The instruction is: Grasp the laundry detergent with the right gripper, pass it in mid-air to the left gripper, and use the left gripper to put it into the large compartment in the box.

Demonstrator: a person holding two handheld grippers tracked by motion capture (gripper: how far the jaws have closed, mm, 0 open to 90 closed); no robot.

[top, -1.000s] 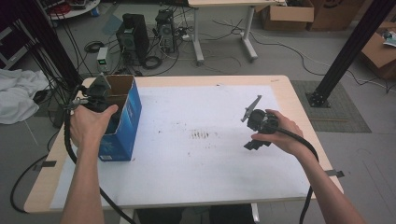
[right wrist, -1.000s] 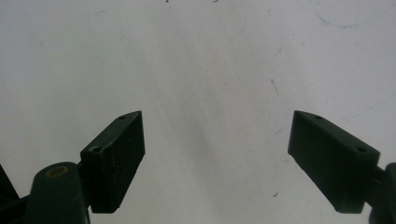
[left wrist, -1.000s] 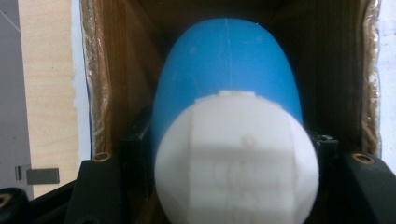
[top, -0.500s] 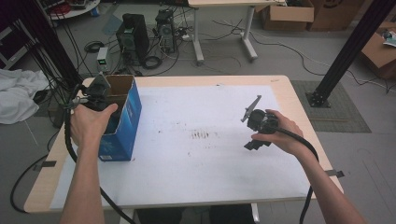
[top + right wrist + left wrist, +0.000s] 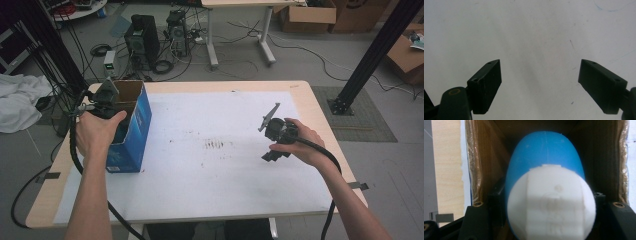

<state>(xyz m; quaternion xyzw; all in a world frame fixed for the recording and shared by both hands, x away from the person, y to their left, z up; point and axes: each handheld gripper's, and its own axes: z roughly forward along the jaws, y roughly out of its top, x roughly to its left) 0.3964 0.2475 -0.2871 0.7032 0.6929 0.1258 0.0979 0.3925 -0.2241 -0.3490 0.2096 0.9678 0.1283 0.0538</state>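
Note:
A blue bottle (image 5: 545,155) with a white cap (image 5: 551,207) sits between the black jaws of my left gripper (image 5: 547,201), which is shut on it. Bottle and jaws are inside an open blue cardboard box (image 5: 131,145), whose brown inner walls (image 5: 485,157) surround them. In the high view the left gripper (image 5: 106,100) is held over the box's open top at the table's left side. My right gripper (image 5: 272,155) hovers over the white sheet (image 5: 210,175) at the right. Its jaws stand wide apart with nothing between them (image 5: 540,85).
The white sheet covers most of the wooden table (image 5: 300,89) and carries a few dark marks (image 5: 215,145). Beyond the table's far edge are computer cases (image 5: 142,32), cables and cardboard boxes (image 5: 305,17). A black post (image 5: 372,55) rises at the right.

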